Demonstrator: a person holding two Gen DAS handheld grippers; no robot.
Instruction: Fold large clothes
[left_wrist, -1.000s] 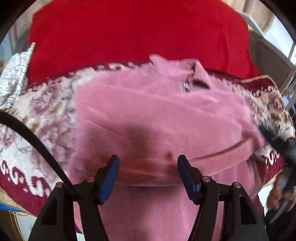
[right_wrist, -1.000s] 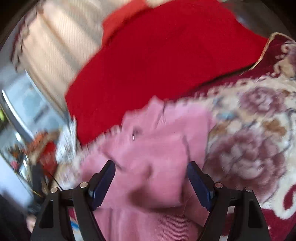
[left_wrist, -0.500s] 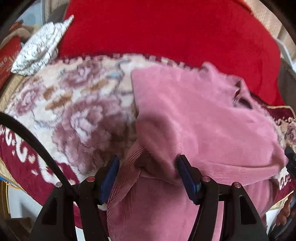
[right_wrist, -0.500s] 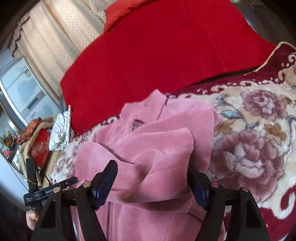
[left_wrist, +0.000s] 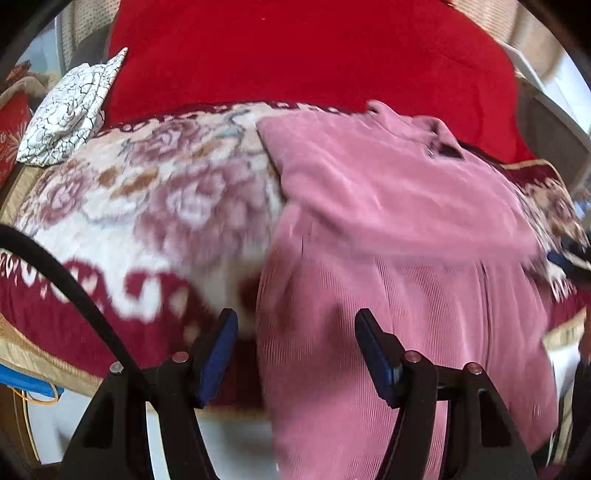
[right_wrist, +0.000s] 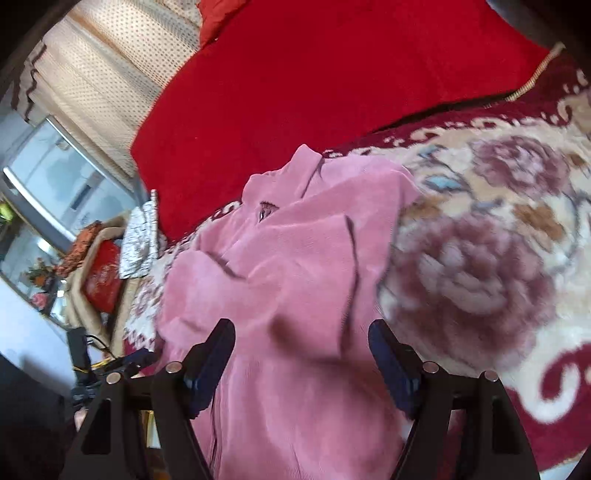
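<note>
A large pink corduroy garment (left_wrist: 388, 229) lies on a floral red-and-cream blanket (left_wrist: 147, 206), collar toward the far side, sleeves folded across its body. Its lower part hangs over the near edge. It also shows in the right wrist view (right_wrist: 295, 280). My left gripper (left_wrist: 295, 350) is open and empty, just above the garment's lower left edge. My right gripper (right_wrist: 301, 362) is open and empty above the garment's lower right part. The left gripper's tip (right_wrist: 136, 360) shows at the far left of the right wrist view.
A plain red blanket (left_wrist: 303, 51) lies behind the garment. A white crackle-pattern cloth (left_wrist: 70, 114) sits at the back left. A black cable (left_wrist: 66, 284) crosses the left view. Curtains (right_wrist: 110, 74) and a window stand beyond the bed.
Both grippers have pulled back toward the near edge, open throughout. The folded sleeve edge that lay between the left fingers now rests on the garment, farther away.
</note>
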